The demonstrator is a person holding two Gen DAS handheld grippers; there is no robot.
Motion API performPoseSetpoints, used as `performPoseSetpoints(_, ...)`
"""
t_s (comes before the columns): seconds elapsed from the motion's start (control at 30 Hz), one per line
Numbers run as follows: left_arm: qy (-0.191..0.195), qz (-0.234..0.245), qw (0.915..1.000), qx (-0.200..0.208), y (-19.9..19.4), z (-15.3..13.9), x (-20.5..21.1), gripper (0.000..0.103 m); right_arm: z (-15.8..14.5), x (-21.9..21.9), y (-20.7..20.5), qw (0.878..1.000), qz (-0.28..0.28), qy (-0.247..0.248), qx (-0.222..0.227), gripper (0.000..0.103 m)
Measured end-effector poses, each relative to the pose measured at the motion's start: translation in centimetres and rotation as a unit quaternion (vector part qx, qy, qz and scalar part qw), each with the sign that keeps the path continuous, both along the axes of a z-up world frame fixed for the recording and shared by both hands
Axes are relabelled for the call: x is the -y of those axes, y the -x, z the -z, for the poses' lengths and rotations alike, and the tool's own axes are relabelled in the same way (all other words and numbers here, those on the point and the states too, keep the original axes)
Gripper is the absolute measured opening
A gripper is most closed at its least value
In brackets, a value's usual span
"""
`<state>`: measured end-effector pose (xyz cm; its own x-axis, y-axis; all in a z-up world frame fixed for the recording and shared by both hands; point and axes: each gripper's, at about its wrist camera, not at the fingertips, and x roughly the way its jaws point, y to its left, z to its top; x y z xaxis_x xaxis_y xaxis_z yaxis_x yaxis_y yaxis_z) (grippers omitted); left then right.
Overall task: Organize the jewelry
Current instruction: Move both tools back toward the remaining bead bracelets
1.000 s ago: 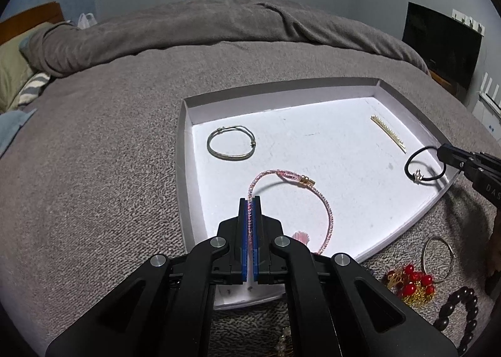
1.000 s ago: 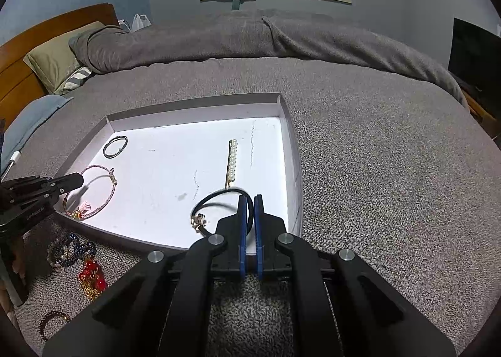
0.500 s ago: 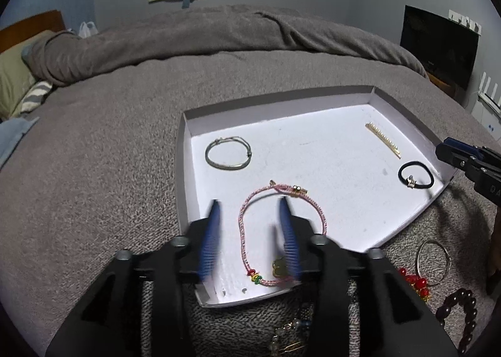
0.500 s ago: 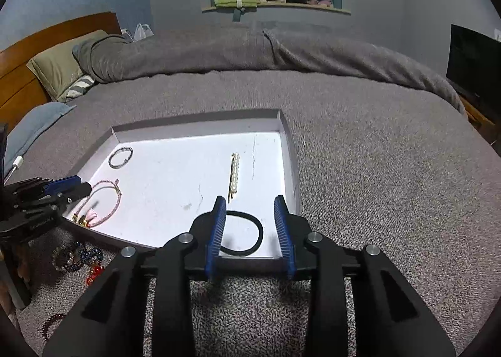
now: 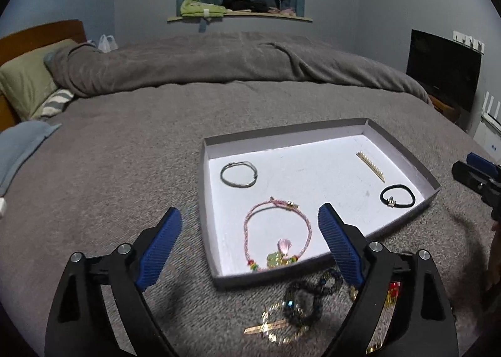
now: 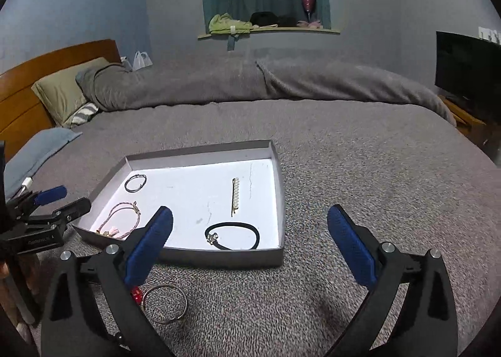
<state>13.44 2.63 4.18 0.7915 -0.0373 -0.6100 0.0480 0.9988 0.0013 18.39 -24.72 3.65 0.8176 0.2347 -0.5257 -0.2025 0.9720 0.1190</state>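
Both tools spread wide and empty; beaded bracelets (image 5: 308,297) and a silver bangle (image 6: 166,303) lie outside the tray (image 5: 206,200).

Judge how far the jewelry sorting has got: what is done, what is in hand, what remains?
Done: four pieces lie in the tray: the silver bangle, pink cord bracelet, pearl hair clip and black hair tie. In hand: nothing; the left gripper and right gripper have open, empty jaws. Left: on the blanket, the metal ring, dark beaded bracelet, gold clip and red beads.
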Motion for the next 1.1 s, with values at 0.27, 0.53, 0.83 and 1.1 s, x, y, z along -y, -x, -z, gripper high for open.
performPoseSetpoints(0.27,0.014,-0.02,0.9997,0.009,3.2,-1.0,-1.2,0.091,-1.0,0.5,2.6,1.0,0.01,-0.011,0.015,0.098)
performPoseSetpoints(0.53,0.015,-0.028,0.9991,0.029,7.1,-0.9,-2.1,0.092,-0.3,0.7,5.3,1.0,0.005,0.003,0.015,0.098)
performPoseSetpoints(0.83,0.006,-0.002,0.9995,0.031,10.2,0.0,-1.3,0.092,0.9,1.7,8.8,1.0,-0.004,0.001,0.003,0.098)
performPoseSetpoints(1.1,0.004,0.011,0.9998,0.017,11.5,1.2,-1.6,0.093,2.1,1.7,10.5,1.0,-0.018,0.006,-0.017,0.098)
